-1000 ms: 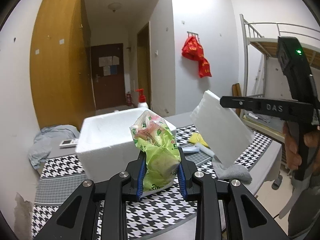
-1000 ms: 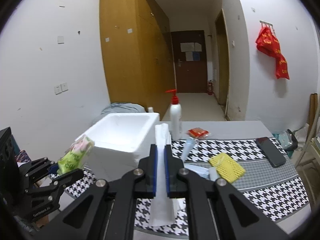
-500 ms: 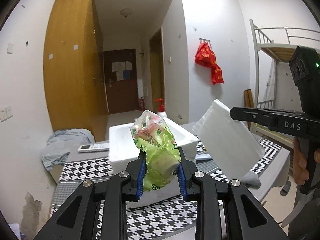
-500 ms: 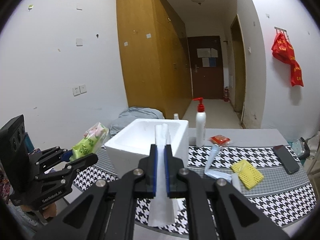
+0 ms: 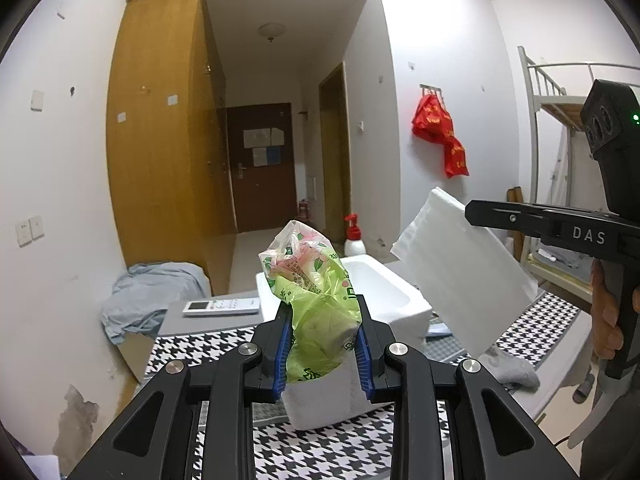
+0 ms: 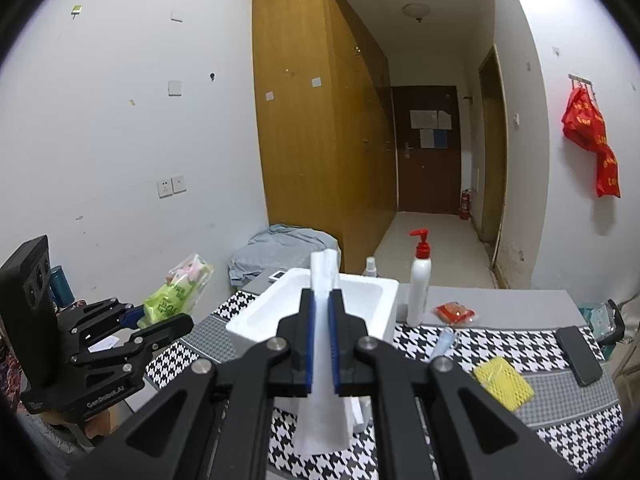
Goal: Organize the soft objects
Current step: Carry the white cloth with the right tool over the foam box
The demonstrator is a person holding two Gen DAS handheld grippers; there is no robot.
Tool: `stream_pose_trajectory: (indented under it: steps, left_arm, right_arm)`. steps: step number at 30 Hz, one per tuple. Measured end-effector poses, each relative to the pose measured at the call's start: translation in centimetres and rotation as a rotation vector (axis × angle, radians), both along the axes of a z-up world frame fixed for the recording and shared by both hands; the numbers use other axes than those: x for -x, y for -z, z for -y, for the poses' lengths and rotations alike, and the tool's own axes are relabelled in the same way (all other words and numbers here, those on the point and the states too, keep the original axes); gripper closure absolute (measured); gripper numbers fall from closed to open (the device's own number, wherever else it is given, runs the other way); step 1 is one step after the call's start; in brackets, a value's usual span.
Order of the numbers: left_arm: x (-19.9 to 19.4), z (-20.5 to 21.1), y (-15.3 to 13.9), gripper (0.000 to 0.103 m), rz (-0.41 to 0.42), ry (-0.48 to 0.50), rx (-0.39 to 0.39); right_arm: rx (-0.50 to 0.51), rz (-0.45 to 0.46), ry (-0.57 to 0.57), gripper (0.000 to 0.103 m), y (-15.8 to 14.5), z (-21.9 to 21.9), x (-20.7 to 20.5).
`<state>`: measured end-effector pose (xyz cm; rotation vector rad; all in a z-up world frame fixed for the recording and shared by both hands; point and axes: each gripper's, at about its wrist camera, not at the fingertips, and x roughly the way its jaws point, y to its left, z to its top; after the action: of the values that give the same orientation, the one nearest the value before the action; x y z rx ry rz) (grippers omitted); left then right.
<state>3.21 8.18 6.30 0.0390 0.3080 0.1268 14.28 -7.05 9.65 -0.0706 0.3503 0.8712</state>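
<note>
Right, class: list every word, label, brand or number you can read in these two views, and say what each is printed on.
"DAS": on the right gripper, left wrist view.
"GenRobot.AI": on the left gripper, right wrist view.
Green bag: print too crumpled to read.
Red bags: yellow print, too blurred.
Papers on the door: too small.
Remote: unreadable.

We count two grippers (image 5: 323,346) (image 6: 321,342), one foam box (image 6: 368,300), one foam lid (image 5: 460,272), one green packet (image 5: 316,300), one pump bottle (image 6: 419,288), one yellow sponge (image 6: 503,383), one phone (image 6: 579,355), one remote (image 5: 222,306).
</note>
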Motion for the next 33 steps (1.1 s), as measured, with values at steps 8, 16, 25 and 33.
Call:
stream_pose_trajectory:
  steps: [8, 16, 25, 33]
  left_arm:
    - [-1.1, -1.2, 0.0, 0.074, 0.005, -0.013, 0.011]
    - [-2.0, -2.3, 0.4, 0.074, -0.001, -0.029, 0.023]
    - [-3.0, -3.4, 1.0, 0.074, -0.014, -0.051, 0.029]
    - [-3.5, -4.3, 1.2, 0.074, -0.022, -0.062, 0.032]
  right_arm:
    - [0.017, 0.014, -0.010, 0.094, -1.1, -2.3, -2.0]
    - [0.032, 0.007, -0.018, 0.094, -1.7, -4.7, -4.2]
    - [0.073, -0.023, -0.032, 0.094, -0.2, -7.2, -5.9]
    - [0.123, -0.060, -0.031, 0.094, 1.8, -8.8, -7.5]
